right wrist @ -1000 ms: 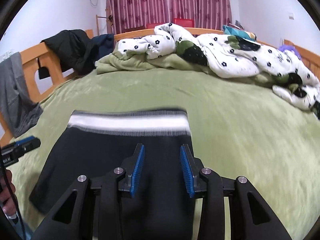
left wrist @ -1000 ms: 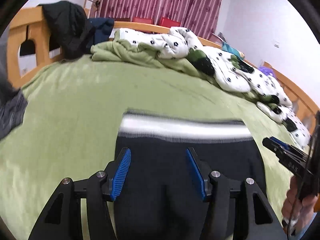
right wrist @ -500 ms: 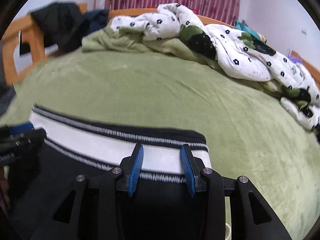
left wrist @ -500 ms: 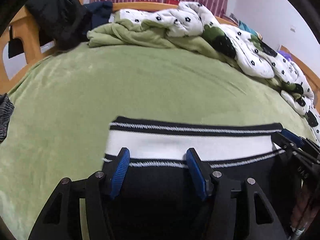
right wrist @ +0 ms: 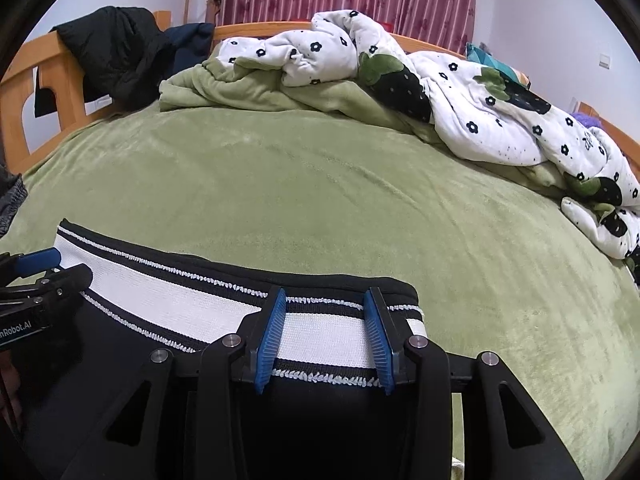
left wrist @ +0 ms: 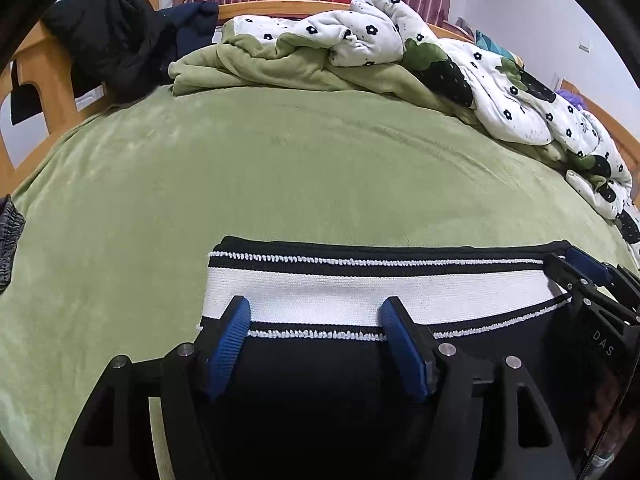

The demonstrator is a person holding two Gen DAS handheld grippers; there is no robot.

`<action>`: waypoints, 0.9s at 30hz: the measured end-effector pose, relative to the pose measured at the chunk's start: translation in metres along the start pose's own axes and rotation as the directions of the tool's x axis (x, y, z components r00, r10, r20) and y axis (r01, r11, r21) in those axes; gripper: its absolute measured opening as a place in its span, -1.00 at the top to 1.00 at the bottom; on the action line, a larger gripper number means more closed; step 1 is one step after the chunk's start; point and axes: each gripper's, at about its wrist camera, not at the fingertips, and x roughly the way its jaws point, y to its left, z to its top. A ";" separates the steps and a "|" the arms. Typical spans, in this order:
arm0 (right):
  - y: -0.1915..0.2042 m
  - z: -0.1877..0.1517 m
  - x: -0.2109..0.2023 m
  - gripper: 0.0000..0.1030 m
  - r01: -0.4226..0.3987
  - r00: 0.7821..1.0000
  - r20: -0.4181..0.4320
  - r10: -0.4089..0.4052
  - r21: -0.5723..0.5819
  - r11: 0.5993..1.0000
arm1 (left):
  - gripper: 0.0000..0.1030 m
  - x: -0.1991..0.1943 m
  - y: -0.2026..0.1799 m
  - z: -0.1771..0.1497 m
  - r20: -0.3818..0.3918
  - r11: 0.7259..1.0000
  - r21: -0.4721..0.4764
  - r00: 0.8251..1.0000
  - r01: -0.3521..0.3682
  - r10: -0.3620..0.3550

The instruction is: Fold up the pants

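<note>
Black pants [left wrist: 328,392] with a white and black striped waistband [left wrist: 360,294] lie flat on the green bed cover [left wrist: 280,168]. My left gripper [left wrist: 316,312] is open, its blue pads low over the waistband near its left end. My right gripper [right wrist: 326,312] is open over the waistband [right wrist: 192,296] near its right end. Each gripper shows in the other's view: the right one in the left wrist view [left wrist: 580,280], the left one in the right wrist view [right wrist: 44,268]. The legs of the pants are hidden under the grippers.
A crumpled white flowered quilt [right wrist: 460,92] and a green blanket [left wrist: 256,68] lie along the far and right sides of the bed. Dark jackets [left wrist: 116,40] hang on the wooden bed frame [right wrist: 52,92] at left. A grey garment [left wrist: 10,236] lies at the left edge.
Both grippers have moved forward and down from over the dark body of the pants to the waistband. The pants lie as before.
</note>
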 end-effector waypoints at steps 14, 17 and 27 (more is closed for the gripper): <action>-0.009 -0.020 -0.036 0.15 -0.143 0.990 -0.016 0.143 0.021 0.989 | -0.32 -0.022 -0.025 -0.015 -0.049 0.993 0.122 0.999 -0.001 0.007; -0.011 -0.030 -0.045 0.15 -0.104 0.994 -0.032 0.105 0.011 0.994 | -0.32 -0.024 -0.018 -0.017 -0.087 0.997 0.078 0.996 -0.001 0.008; -0.029 -0.046 -0.054 0.18 -0.044 0.996 -0.066 0.052 0.114 0.993 | -0.37 -0.039 0.004 -0.035 -0.113 0.998 0.047 0.992 -0.046 0.051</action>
